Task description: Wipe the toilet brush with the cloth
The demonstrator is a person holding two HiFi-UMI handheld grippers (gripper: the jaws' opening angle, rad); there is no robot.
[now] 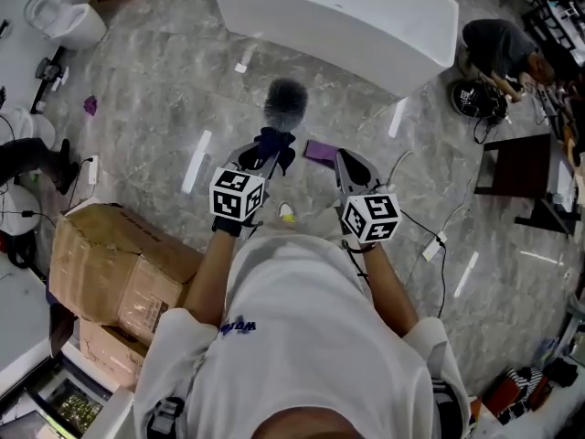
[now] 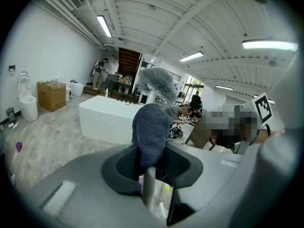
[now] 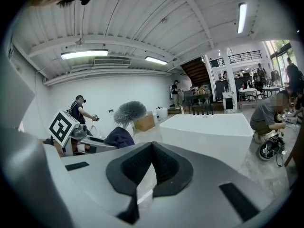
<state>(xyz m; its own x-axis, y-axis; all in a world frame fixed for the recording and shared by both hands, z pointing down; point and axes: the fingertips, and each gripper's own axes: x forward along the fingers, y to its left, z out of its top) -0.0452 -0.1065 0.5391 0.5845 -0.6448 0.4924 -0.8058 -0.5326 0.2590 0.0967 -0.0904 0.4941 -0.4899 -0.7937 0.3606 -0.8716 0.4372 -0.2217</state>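
Observation:
The toilet brush stands upright in front of me, its grey bristle head (image 1: 286, 101) (image 2: 156, 82) at the top. A dark blue cloth (image 1: 274, 144) (image 2: 152, 132) is wrapped round the handle just below the head. My left gripper (image 1: 265, 156) (image 2: 152, 167) is shut on the cloth and the pale handle that runs down between its jaws. My right gripper (image 1: 345, 163) (image 3: 152, 170) is a short way to the right, jaws shut, with nothing that I can make out between them. The right gripper view shows the brush head (image 3: 129, 112) and cloth (image 3: 118, 137) at its left.
A white bathtub (image 1: 338, 16) stands on the marble floor beyond the brush. Cardboard boxes (image 1: 110, 263) lie close on my left. A purple item (image 1: 320, 150) and a cable (image 1: 430, 236) lie on the floor. A person (image 1: 498, 48) crouches at the far right by a dark table (image 1: 526, 176).

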